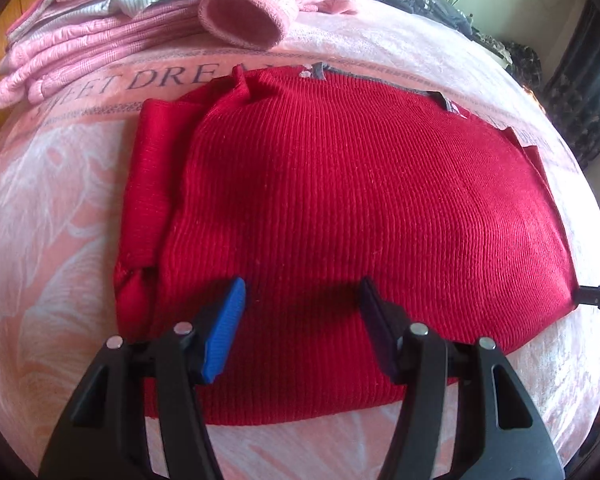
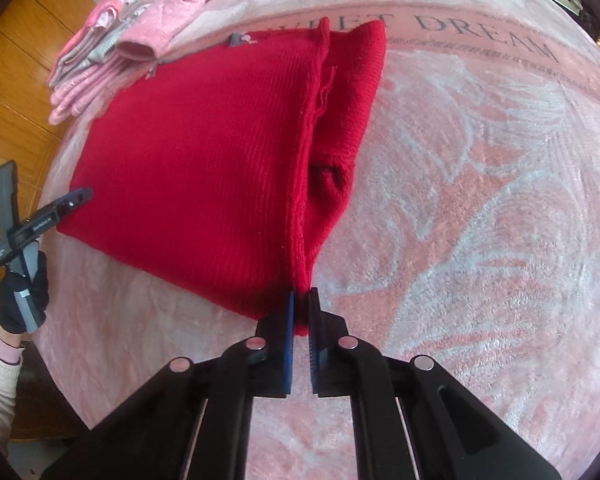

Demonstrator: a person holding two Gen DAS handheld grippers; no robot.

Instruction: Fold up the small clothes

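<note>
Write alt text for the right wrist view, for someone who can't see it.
The right gripper, jaws shut, pinches the near corner of a red knit sweater lying partly folded on a pink "SWEET DREAM" blanket. At far left, a gloved hand holds the left gripper by the sweater's edge; folded pink clothes are stacked behind.

The pink blanket [image 2: 480, 208] lies bare and open to the right of the red sweater [image 2: 204, 168], and also along its near edge, so a gripper could pass freely there. Behind the sweater, a pile of pink clothes [image 1: 100, 40] crowds the far left corner, just beside its collar. Dark clutter [image 1: 520, 52] lines the blanket's far right edge.
</note>
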